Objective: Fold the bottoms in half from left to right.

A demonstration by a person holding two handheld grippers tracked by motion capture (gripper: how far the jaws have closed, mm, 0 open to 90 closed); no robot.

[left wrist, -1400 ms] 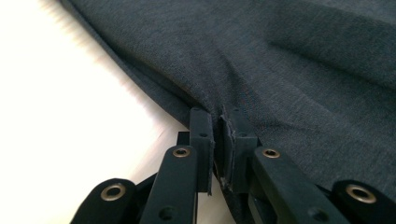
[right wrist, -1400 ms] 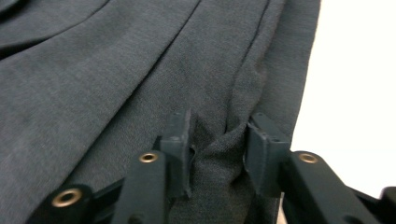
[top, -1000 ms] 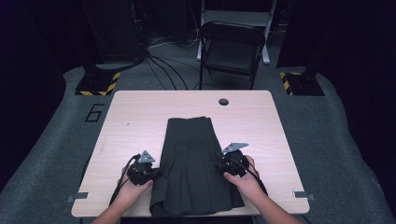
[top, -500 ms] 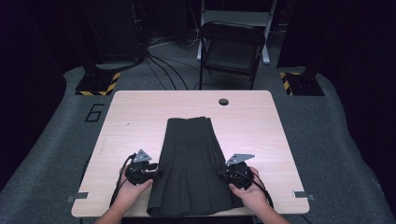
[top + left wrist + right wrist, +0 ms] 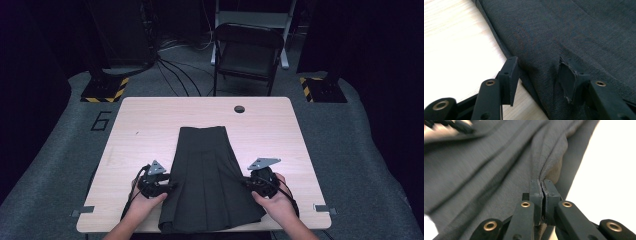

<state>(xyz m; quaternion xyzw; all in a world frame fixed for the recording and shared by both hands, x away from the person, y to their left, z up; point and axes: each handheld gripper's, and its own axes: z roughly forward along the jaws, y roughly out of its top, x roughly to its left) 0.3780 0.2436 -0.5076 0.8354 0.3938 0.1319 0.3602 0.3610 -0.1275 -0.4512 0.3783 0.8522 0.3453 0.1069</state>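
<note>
A dark grey pleated skirt (image 5: 207,175) lies flat on the wooden table (image 5: 150,125), waistband at the far end. My left gripper (image 5: 170,186) sits at the skirt's left edge. In the left gripper view its jaws (image 5: 537,72) have just been opening. The skirt's edge (image 5: 574,30) lies loose between them, and the pads do not press on it. My right gripper (image 5: 246,182) is at the skirt's right edge. In the right gripper view it (image 5: 542,182) is shut on a pinched fold of the skirt (image 5: 486,170), which rises slightly off the table.
Bare wood (image 5: 454,50) lies left of the skirt and more of it (image 5: 614,170) right of it. A cable hole (image 5: 239,109) is near the table's far edge. A folding chair (image 5: 247,52) and cables stand on the floor beyond.
The left jaws have opened and let go of the skirt's left edge. The right gripper has shifted right and toward the near edge, closed on the skirt's right edge and lifted it a little.
</note>
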